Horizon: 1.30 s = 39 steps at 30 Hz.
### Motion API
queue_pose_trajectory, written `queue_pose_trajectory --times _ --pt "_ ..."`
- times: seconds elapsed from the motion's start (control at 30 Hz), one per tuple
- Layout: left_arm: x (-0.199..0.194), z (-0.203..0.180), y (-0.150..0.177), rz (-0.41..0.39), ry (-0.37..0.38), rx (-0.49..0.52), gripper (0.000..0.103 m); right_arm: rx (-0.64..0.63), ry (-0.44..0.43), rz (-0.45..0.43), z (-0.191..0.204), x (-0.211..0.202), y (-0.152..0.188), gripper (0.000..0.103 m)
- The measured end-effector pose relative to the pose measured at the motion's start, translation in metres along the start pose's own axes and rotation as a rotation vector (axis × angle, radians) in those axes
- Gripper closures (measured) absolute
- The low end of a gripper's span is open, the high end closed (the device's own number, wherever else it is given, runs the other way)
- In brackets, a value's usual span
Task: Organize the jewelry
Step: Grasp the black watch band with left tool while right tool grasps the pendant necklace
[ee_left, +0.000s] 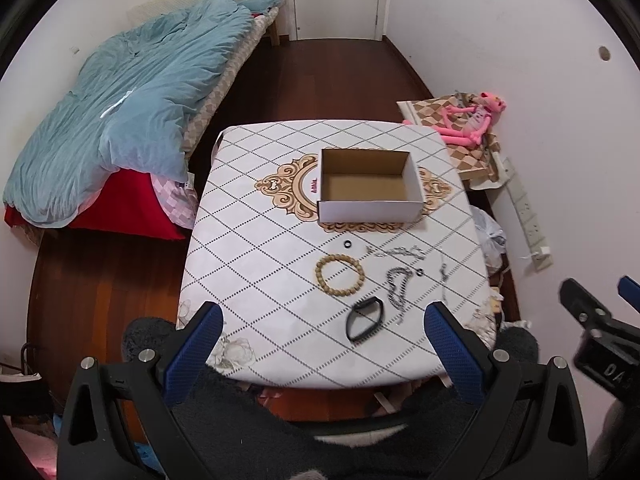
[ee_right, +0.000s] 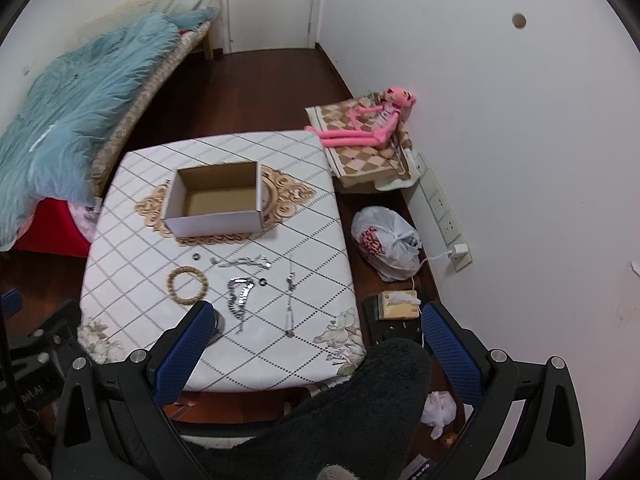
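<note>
From my left wrist camera, my left gripper hangs spread wide above the near edge of the table, holding nothing, and the jewelry lies straight ahead of it, between me and the cardboard box, which sits open and looks bare inside. Nearest my fingers is the black band, just beyond and a little right of centre; past it are the wooden bead bracelet to the left and the looped silver chain to the right, its long axis running toward the box. A small black ring lies closest to the box. I judge the left side best placed for the band or the beads, with nothing standing in the way. The right gripper shows at the far right, off the table. From my right wrist camera, my right gripper is likewise fully apart and carrying nothing, over the table's near right corner. The thin straight chain lies just ahead, pointing away from me toward the far edge, so I judge it the right side's natural pick. A plastic bag and tissue box sit on the floor, well clear.
</note>
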<state>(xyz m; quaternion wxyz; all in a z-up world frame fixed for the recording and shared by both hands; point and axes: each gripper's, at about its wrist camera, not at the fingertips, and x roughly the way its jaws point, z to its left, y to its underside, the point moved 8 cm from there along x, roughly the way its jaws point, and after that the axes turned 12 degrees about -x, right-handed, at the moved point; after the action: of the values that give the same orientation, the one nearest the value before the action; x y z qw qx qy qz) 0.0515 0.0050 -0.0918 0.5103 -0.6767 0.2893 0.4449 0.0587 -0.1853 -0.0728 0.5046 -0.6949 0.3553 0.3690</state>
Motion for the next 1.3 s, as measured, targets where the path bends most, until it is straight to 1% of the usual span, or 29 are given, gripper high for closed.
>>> queue_pose_trajectory --times 0.07,0.2,0.27,0.3,0.37,0.43,0.47,0.5,0.57,0.67,0.73,0.8,0.83,0.9,0.93,0.97,1.0,1.1,1.13,1.23,1.3 --pt "0.020 0.006 -0.001 0.005 -0.015 -0.003 0.000 0.024 0.001 0.025 -0.004 0.018 0.004 0.000" --pt "0.065 0.014 0.004 0.032 -0.077 0.022 0.000 0.060 -0.011 0.091 -0.010 0.065 0.018 0.000" --pt "0.090 0.015 0.010 0.072 -0.101 0.034 0.000 0.074 -0.033 0.147 -0.009 0.094 0.029 0.001" --pt "0.102 0.016 0.015 0.093 -0.108 0.038 0.000 0.082 -0.049 0.160 -0.008 0.106 0.033 0.001" --pt "0.124 0.015 0.025 0.134 -0.131 0.064 0.000 0.095 -0.067 0.212 -0.005 0.134 0.046 0.005" --pt "0.144 0.013 0.035 0.167 -0.144 0.087 0.000 0.111 -0.088 0.239 -0.001 0.156 0.058 0.007" --pt "0.147 0.017 0.041 0.174 -0.148 0.094 0.001 0.116 -0.096 0.257 0.001 0.166 0.064 0.010" --pt "0.157 0.016 0.048 0.195 -0.145 0.101 0.001 0.117 -0.106 0.273 0.004 0.176 0.071 0.013" --pt "0.174 0.015 0.058 0.240 -0.133 0.100 0.001 0.122 -0.116 0.295 0.007 0.192 0.082 0.017" --pt "0.196 0.009 0.068 0.283 -0.098 0.099 0.002 0.125 -0.139 0.327 0.014 0.213 0.096 0.026" --pt "0.206 0.004 0.073 0.300 -0.080 0.110 0.012 0.133 -0.151 0.337 0.016 0.223 0.102 0.030" --pt "0.217 -0.003 0.078 0.316 -0.069 0.130 0.032 0.141 -0.156 0.340 0.017 0.230 0.107 0.034" --pt "0.221 -0.006 0.081 0.321 -0.065 0.141 0.037 0.145 -0.154 0.342 0.018 0.234 0.109 0.034" --pt "0.227 -0.009 0.082 0.323 -0.058 0.158 0.060 0.145 -0.164 0.344 0.022 0.241 0.114 0.039" --pt "0.230 -0.010 0.082 0.326 -0.056 0.165 0.066 0.142 -0.171 0.345 0.024 0.244 0.115 0.040" --pt "0.232 -0.012 0.083 0.330 -0.044 0.165 0.076 0.136 -0.174 0.345 0.027 0.246 0.116 0.040" --pt "0.231 -0.012 0.082 0.316 -0.023 0.156 0.081 0.129 -0.182 0.339 0.030 0.247 0.116 0.041" --pt "0.229 -0.011 0.080 0.303 -0.013 0.154 0.092 0.112 -0.193 0.328 0.041 0.250 0.115 0.041" --pt "0.228 -0.009 0.080 0.302 -0.010 0.150 0.094 0.107 -0.197 0.325 0.044 0.251 0.114 0.041" --pt "0.228 -0.004 0.078 0.287 -0.011 0.145 0.096 0.090 -0.209 0.311 0.054 0.255 0.112 0.041" --pt "0.225 0.002 0.076 0.279 -0.008 0.138 0.098 0.074 -0.207 0.313 0.059 0.258 0.112 0.045"
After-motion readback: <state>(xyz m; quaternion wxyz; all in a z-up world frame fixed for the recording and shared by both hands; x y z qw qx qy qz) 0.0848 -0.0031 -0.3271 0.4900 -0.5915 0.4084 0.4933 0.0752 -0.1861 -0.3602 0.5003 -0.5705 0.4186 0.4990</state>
